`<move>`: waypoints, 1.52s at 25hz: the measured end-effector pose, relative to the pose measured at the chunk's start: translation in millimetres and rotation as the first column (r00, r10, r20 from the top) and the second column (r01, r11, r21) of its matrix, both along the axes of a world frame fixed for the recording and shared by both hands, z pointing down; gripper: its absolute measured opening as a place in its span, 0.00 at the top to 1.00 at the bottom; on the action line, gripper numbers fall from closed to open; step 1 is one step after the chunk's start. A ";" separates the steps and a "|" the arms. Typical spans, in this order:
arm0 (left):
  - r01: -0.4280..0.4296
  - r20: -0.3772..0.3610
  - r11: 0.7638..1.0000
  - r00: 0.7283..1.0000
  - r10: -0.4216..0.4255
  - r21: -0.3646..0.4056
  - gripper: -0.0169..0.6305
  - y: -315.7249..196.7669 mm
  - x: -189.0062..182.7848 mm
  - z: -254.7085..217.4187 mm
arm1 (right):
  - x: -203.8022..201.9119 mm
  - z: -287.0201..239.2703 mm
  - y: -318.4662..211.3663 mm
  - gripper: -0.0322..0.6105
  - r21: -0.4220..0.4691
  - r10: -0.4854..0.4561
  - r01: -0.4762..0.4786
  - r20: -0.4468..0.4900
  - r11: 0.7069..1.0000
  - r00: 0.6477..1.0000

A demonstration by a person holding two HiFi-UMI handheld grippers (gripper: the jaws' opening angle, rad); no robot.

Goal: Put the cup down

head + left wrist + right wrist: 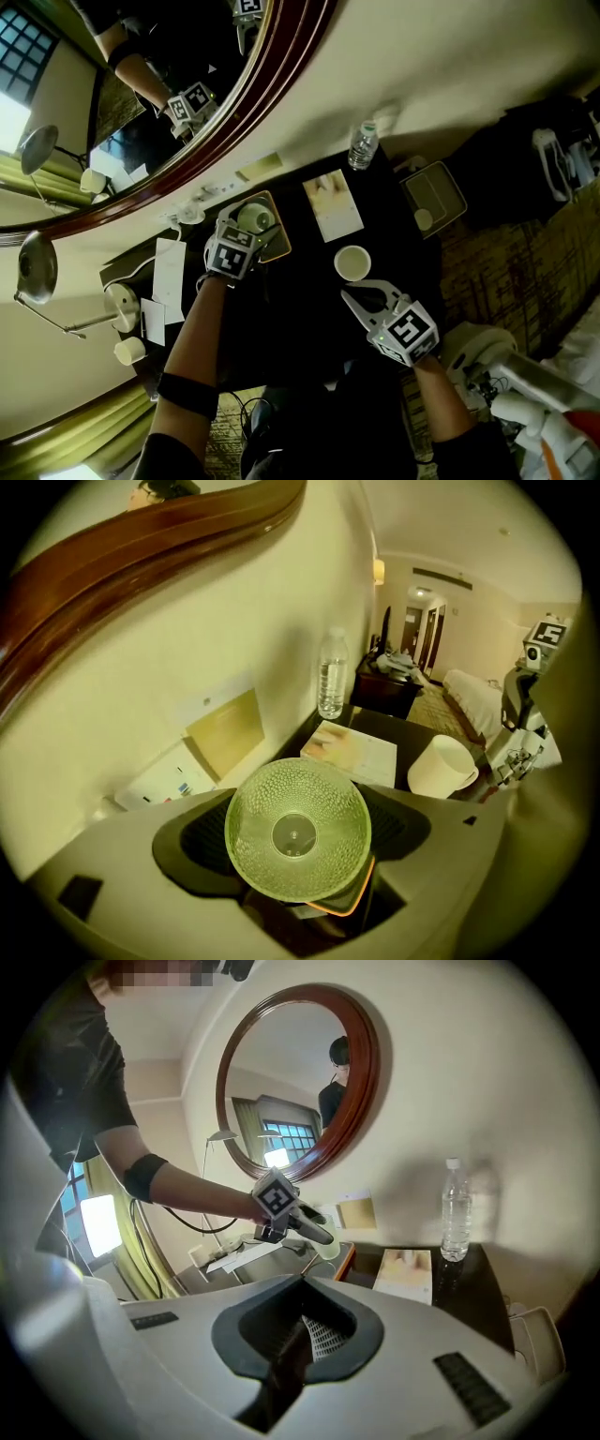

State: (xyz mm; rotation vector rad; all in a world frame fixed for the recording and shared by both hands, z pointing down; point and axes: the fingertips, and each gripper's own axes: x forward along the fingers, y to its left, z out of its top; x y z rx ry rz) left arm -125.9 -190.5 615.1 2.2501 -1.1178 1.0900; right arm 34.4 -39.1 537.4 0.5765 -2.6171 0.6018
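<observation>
A pale green dimpled glass cup sits between the jaws of my left gripper, which is shut on it; I see the cup bottom-on in the left gripper view. In the head view the cup hangs over an orange-rimmed tray at the back of the dark table. My right gripper is shut and empty, just in front of a white cup standing on the table. The right gripper view shows the right gripper's closed jaws and, beyond them, the left gripper with the green cup.
A water bottle and a booklet stand at the table's back right, close to the wall. Papers, a lamp and a small white cup crowd the left end. A round wood-framed mirror hangs above.
</observation>
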 end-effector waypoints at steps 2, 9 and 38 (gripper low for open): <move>0.015 -0.005 1.000 1.000 -0.015 -0.007 0.37 -8.5 -5.2 5.8 | -9.5 1.7 1.5 0.95 0.002 -0.018 0.018 0.007 1.000 1.000; 0.048 -0.008 0.999 0.999 -0.048 -0.007 0.37 -29.5 -19.9 24.4 | -31.7 7.4 9.8 0.95 -0.006 -0.087 0.087 -0.001 0.996 0.996; 0.160 -0.077 0.972 0.986 -0.149 0.174 0.25 -3.4 -26.9 -50.8 | -9.7 9.1 16.8 0.95 -0.026 -0.025 0.024 -0.037 0.999 0.999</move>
